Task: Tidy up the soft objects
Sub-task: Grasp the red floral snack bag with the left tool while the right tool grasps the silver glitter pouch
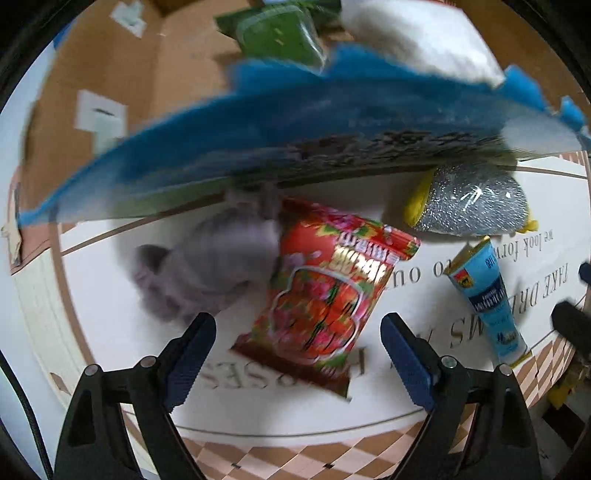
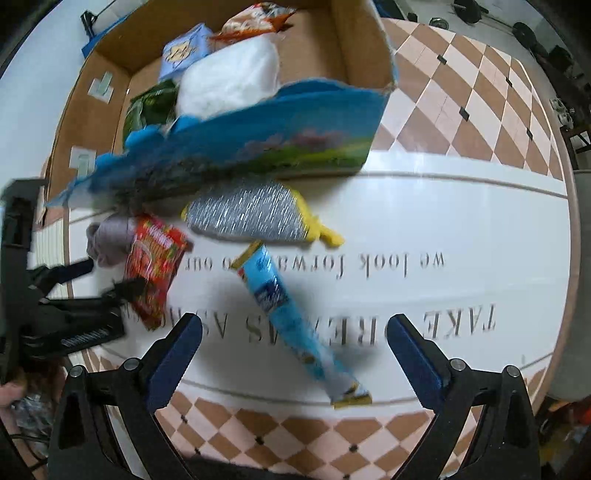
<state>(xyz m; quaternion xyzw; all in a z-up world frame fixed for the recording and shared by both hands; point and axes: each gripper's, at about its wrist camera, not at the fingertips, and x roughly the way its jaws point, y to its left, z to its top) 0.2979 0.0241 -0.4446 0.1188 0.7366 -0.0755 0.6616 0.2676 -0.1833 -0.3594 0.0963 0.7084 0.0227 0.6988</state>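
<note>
Both grippers hang over the white worktop (image 2: pixel 443 206), pointing down at the clutter; the left gripper (image 1: pixel 297 354) has its fingers spread wide with nothing between the pads, poised above the red snack bag (image 1: pixel 325 295); the right gripper (image 2: pixel 293 354) is just as wide and just as empty, with the blue tube (image 2: pixel 291 317) lying right in the gap below it, not touched.

Now the score so far; the box (image 2: pixel 332 48) sits at the far side, open top toward us, and it already has goods inside: a white pillowy pack (image 2: pixel 229 77), a green pack (image 2: pixel 151 103), a pale blue carton (image 2: pixel 184 48) and an orange bag (image 2: pixel 255 18) at the far end; so a fair part of the sorting looks done.

What is left lies on the worktop just this side of the box; the grey plush (image 1: pixel 207 266) at the left, tucked against and partly under the red snack bag; the silver scrubber (image 2: pixel 247 214) with its yellow edge near the box's front wall; the blue tube running from beside the scrubber toward the near edge of the worktop; four things out, all close together.

My call: roughly halfway, perhaps a little past; each gripper seems lined up for its own pick, left for the snack bag or the plush, right for the tube; both views are smeared with blur, so finer contact I cannot judge.
</note>
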